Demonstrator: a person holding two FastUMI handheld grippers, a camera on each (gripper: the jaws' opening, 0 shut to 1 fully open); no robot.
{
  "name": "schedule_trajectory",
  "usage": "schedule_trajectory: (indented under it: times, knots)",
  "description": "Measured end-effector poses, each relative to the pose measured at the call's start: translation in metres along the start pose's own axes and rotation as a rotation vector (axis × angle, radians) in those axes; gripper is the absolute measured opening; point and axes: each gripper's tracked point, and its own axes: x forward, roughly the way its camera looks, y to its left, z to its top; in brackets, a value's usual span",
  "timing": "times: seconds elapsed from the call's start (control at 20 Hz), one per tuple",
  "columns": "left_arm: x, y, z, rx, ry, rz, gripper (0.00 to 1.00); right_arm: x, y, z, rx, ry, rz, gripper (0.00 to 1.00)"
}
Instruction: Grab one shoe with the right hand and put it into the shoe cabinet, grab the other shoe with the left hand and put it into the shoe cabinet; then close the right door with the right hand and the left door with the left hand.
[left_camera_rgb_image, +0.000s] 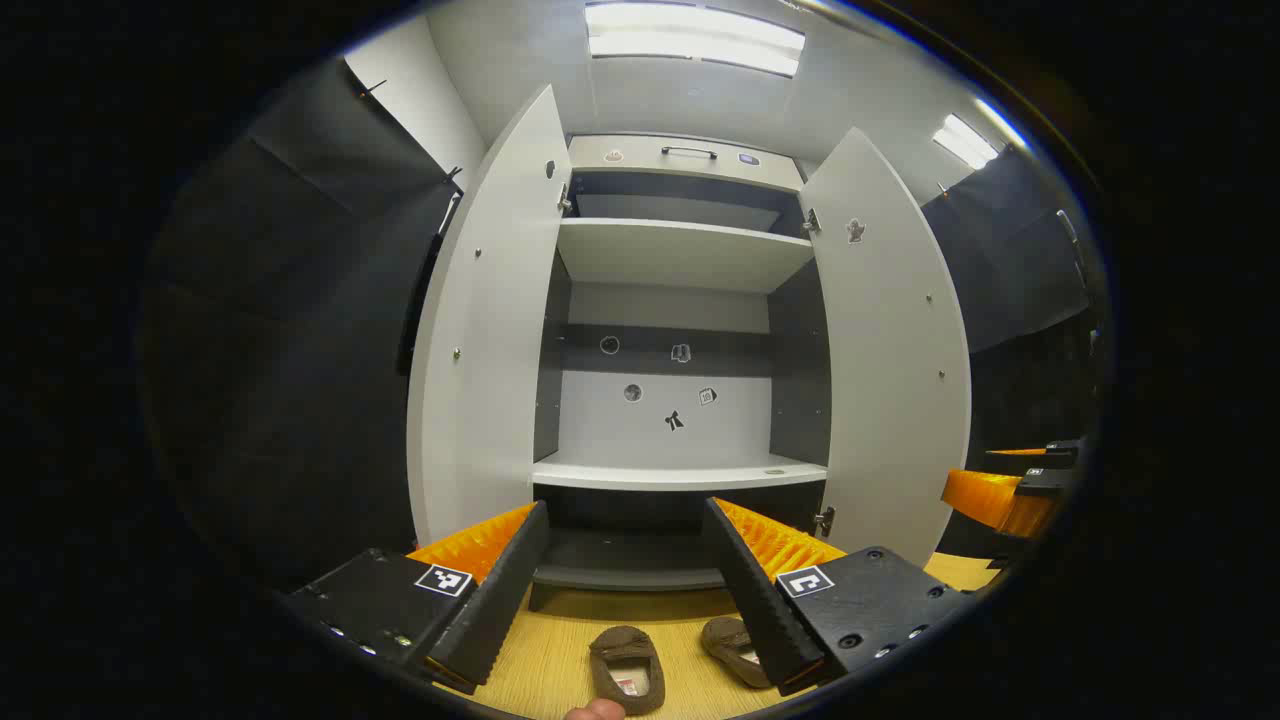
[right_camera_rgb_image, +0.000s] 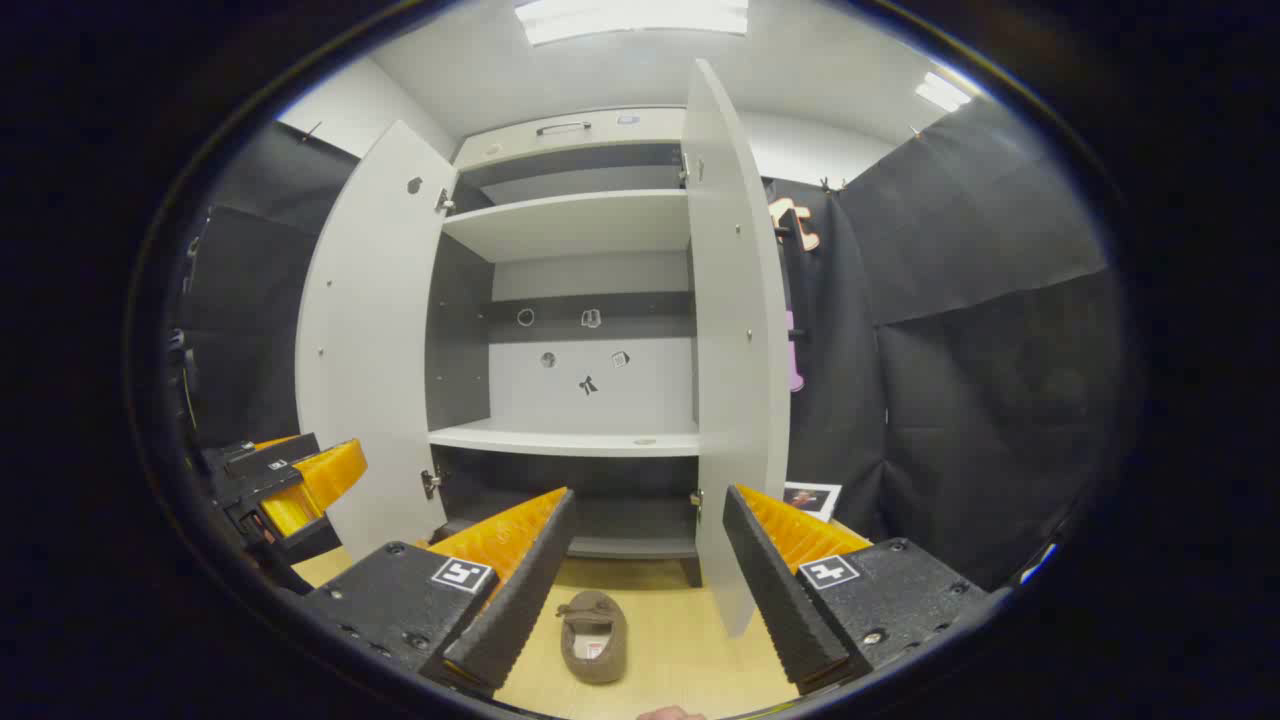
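Note:
Two brown slip-on shoes lie on the light wooden floor in front of the open white shoe cabinet (left_camera_rgb_image: 680, 475). In the left gripper view one shoe (left_camera_rgb_image: 627, 668) is below and between my fingers, and the other shoe (left_camera_rgb_image: 733, 648) is partly hidden behind the right-hand finger. My left gripper (left_camera_rgb_image: 627, 503) is open, held above them and holding nothing. My right gripper (right_camera_rgb_image: 649, 492) is open too, above a single shoe (right_camera_rgb_image: 593, 622) that lies nearer its left-hand finger. Each gripper also shows off to the side in the other's view: the right gripper (left_camera_rgb_image: 1010, 490) and the left gripper (right_camera_rgb_image: 290, 480).
Both cabinet doors stand wide open: the left door (left_camera_rgb_image: 490, 330) and the right door (left_camera_rgb_image: 890, 340). The right door's edge (right_camera_rgb_image: 735, 350) rises just beyond my right gripper. The shelves (right_camera_rgb_image: 570, 438) hold nothing. Black cloth walls flank the cabinet. A small card (right_camera_rgb_image: 812, 497) lies on the floor right of it.

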Motion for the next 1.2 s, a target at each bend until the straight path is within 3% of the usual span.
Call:
schedule_trajectory:
  times: [1.2]
  knots:
    - [0.001,0.004,-0.001,-0.010,0.009,0.003,0.95,0.008,0.005,0.001,-0.045,0.012,0.018,0.97]
